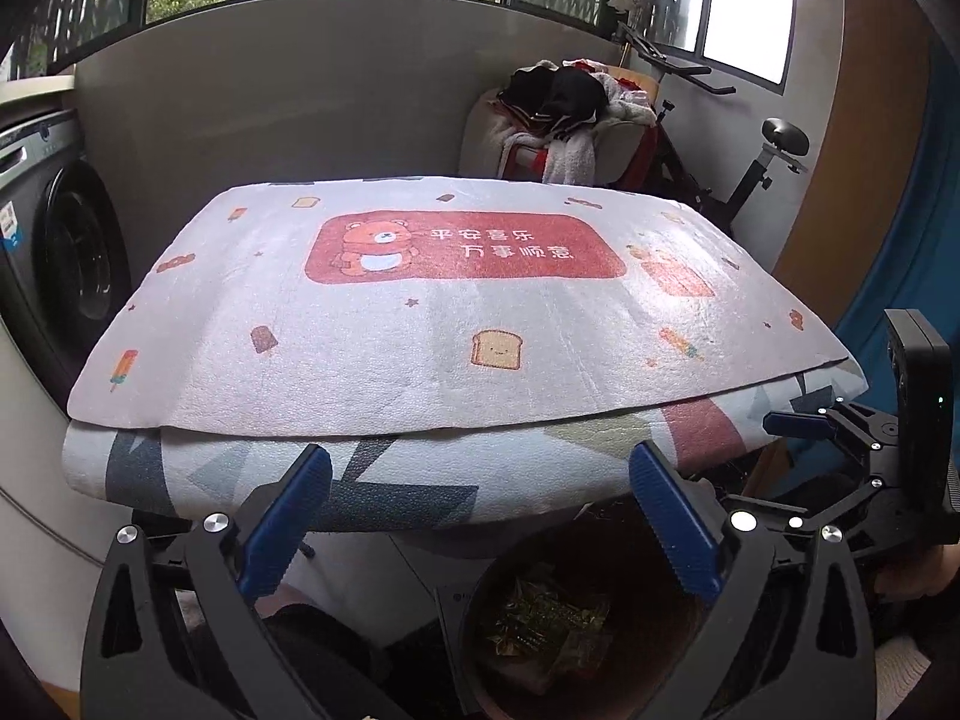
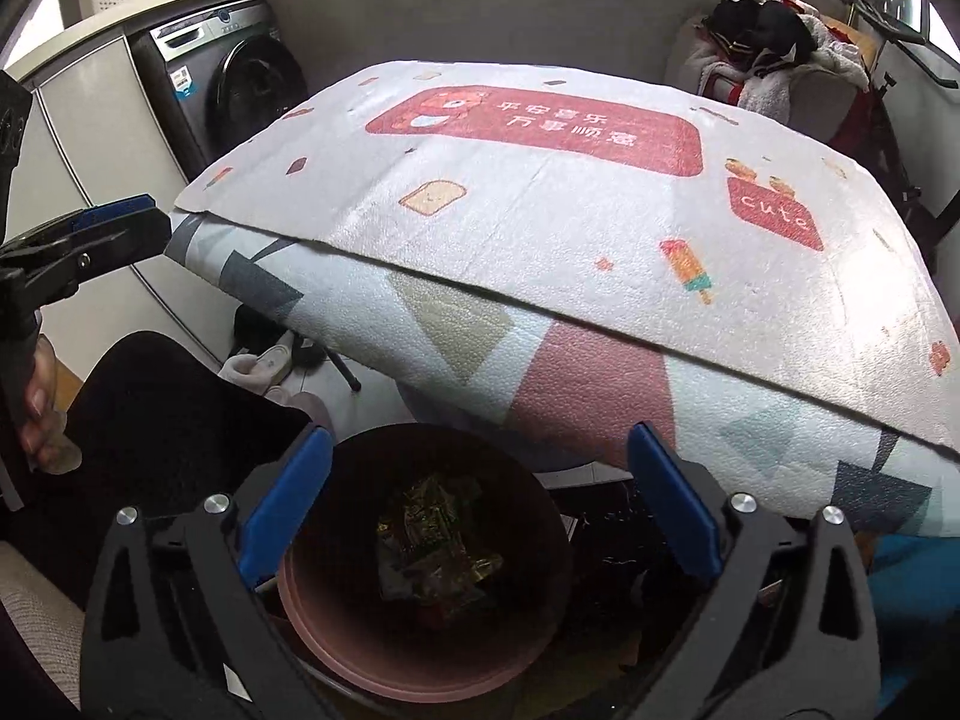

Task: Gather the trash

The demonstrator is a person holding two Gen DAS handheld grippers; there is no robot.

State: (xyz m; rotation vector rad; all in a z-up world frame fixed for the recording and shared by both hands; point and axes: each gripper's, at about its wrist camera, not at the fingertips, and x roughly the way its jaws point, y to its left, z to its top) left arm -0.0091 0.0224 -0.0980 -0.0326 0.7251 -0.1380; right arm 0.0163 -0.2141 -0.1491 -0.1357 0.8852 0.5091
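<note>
Left wrist view: the left gripper [image 1: 480, 516] is wide open and holds nothing. Trash wrappers [image 1: 540, 618] lie in the bin [image 1: 480, 594] below the table mat [image 1: 420, 324].

Right wrist view: the right gripper [image 2: 480, 510] is wide open and empty, right over the bin [image 2: 336, 654]. I think it should lift straight up, clear of the rim. A washing machine [image 2: 240, 84] stands behind.

**Trash and bin: current state**

Round, dark-walled bin [image 2: 420, 576] with pinkish rim, upright, lower centre of the right wrist frame. Crumpled wrappers [image 2: 435, 552], apparently green-and-gold foil, lie loose on its bottom. In the left wrist frame, both appear lower right of centre.
</note>
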